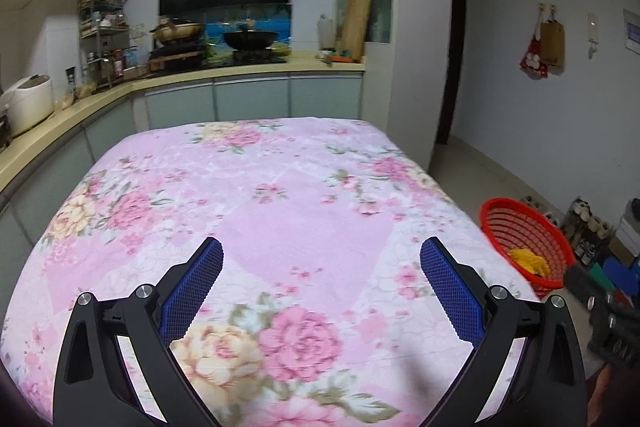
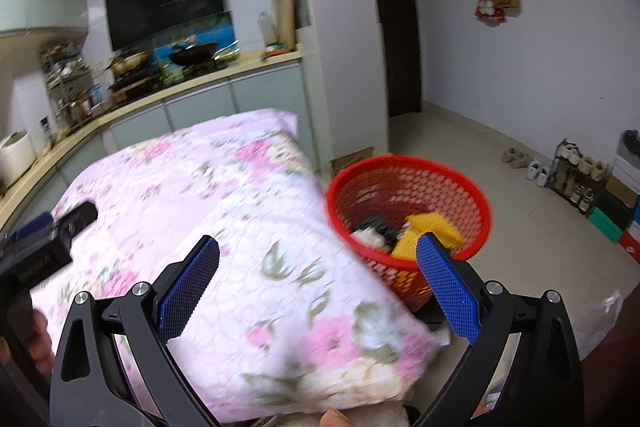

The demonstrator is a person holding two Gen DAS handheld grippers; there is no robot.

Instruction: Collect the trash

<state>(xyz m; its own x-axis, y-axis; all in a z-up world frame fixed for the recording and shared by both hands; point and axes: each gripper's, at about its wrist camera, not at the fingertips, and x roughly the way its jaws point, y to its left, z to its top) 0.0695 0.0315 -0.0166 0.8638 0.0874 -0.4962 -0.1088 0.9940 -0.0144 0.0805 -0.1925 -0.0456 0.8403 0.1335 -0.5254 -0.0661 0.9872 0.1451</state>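
Note:
A red mesh basket (image 2: 408, 195) stands on the floor just right of the table. It holds yellow trash (image 2: 430, 227) and some white and black scraps (image 2: 374, 231). In the left wrist view the red basket (image 1: 524, 239) shows at the right, with a yellow piece (image 1: 528, 261) inside. My left gripper (image 1: 320, 259) is open over the floral tablecloth (image 1: 280, 203), nothing between its blue pads. My right gripper (image 2: 318, 255) is open too, above the table's right corner, its right finger (image 2: 446, 283) in front of the basket. The left gripper's body (image 2: 44, 251) shows at the left edge.
A kitchen counter (image 1: 248, 67) with a wok, pots and a rice cooker (image 1: 28, 103) runs behind and left of the table. A shoe rack (image 2: 580, 171) and boxes line the right wall. A fingertip (image 2: 336, 417) shows at the bottom edge. Tiled floor (image 2: 520, 227) lies beyond the basket.

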